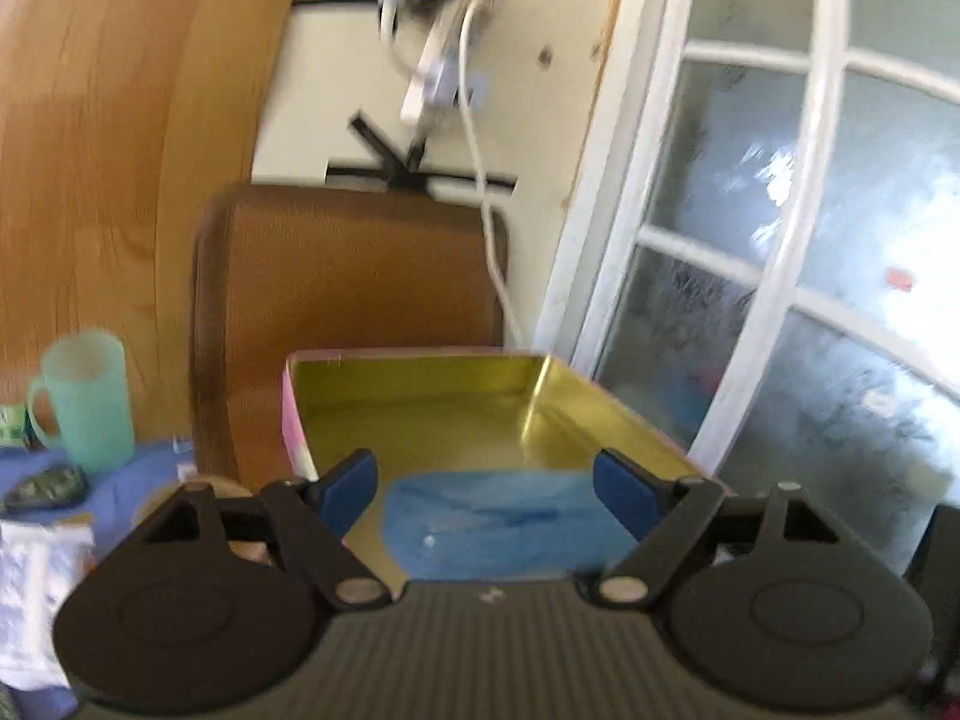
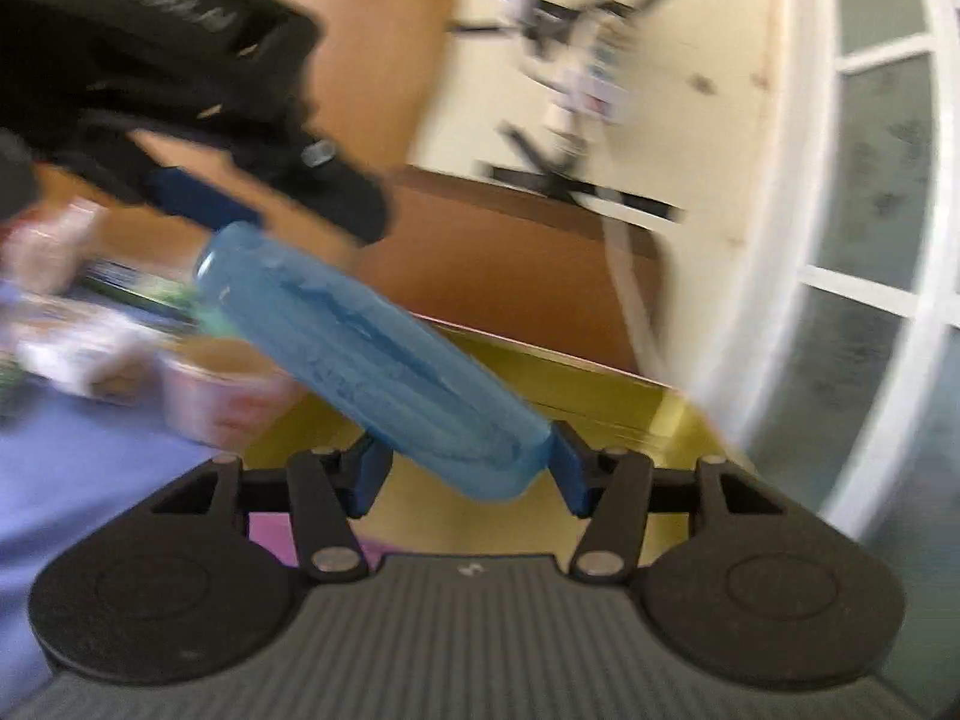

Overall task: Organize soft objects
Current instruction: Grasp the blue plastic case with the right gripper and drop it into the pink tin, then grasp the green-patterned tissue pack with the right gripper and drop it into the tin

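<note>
Blue soft pouch (image 2: 384,360) hangs tilted over the gold tin (image 2: 600,384), its low end wedged between the right gripper (image 2: 468,468) pads, which look clamped on it, though blur makes the contact hard to confirm. Upper end sits at the left gripper (image 2: 240,204) seen from the right wrist view; left gripper (image 1: 486,480) jaws stand wide apart in its own view, pouch (image 1: 504,516) lying between and below them, apparently not pinched. Tin rim (image 1: 420,360) sits against a brown chair back (image 1: 348,276); green mug (image 1: 90,396) on purple cloth (image 1: 138,480) to the side. Step: placing pouch into tin. Next move likely calls for lowering flat, then releasing.
</note>
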`<state>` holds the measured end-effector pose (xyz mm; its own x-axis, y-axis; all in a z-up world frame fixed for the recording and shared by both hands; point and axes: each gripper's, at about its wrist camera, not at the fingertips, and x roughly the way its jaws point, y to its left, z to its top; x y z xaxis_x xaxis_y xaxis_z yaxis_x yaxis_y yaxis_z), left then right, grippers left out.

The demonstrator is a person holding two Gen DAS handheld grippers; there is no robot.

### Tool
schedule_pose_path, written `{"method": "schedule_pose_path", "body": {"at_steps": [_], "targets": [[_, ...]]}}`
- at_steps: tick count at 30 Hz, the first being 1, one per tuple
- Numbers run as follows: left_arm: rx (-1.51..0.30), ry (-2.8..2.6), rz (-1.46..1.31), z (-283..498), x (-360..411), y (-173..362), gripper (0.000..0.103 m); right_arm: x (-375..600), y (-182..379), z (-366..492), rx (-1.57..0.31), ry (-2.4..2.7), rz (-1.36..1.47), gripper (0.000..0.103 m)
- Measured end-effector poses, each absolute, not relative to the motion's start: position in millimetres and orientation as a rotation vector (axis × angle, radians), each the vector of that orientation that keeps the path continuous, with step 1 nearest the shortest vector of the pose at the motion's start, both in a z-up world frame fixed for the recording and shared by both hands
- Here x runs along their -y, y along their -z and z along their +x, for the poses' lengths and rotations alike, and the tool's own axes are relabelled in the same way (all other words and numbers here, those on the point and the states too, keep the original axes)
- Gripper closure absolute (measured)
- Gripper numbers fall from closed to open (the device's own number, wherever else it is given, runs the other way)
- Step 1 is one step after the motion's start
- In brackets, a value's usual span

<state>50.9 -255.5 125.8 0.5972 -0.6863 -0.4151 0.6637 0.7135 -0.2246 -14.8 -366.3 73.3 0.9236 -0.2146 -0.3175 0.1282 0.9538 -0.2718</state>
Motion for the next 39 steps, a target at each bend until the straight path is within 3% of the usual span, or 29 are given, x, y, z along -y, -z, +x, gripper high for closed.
{"method": "schedule_pose_path", "body": {"at_steps": [4, 10, 18, 20, 23, 26, 31, 35, 37, 38, 39], "targets": [[-0.507, 0.772, -0.078, 38, 229, -112, 0.021, 387, -69, -29, -0.337, 0.160, -0.101, 0.043], [-0.483, 0.650, -0.171, 18, 119, -101, 0.021, 357, -83, -34, -0.274, -0.054, 0.055, 0.044], [-0.538, 0.427, -0.324, -2, -39, -78, 0.022, 227, -68, 4, -0.468, -0.476, 0.064, 0.045], [-0.576, 0.466, -0.403, 5, -58, -66, 0.028, 198, -60, 10, -0.498, -0.510, 0.009, 0.045], [-0.626, 0.514, -0.460, 21, -67, -49, 0.031, 160, -44, 23, -0.596, -0.566, -0.029, 0.043], [-0.652, 0.456, -0.450, 45, -70, -35, 0.033, 135, -34, 35, -0.636, -0.553, -0.083, 0.033], [-0.622, 0.398, -0.523, 54, -96, -37, 0.029, 120, -29, 42, -0.659, -0.519, -0.098, 0.030], [-0.637, 0.449, -0.424, 45, -68, -44, 0.027, 110, -21, 44, -0.651, -0.494, -0.136, 0.026], [-0.684, 0.442, -0.391, 48, -53, -37, 0.028, 112, -21, 42, -0.645, -0.493, -0.136, 0.028], [-0.713, 0.431, -0.394, 52, -48, -32, 0.032, 113, -21, 41, -0.638, -0.503, -0.133, 0.037], [-0.747, 0.431, -0.407, 56, -44, -25, 0.050, 115, -21, 39, -0.627, -0.516, -0.128, 0.047]]}}
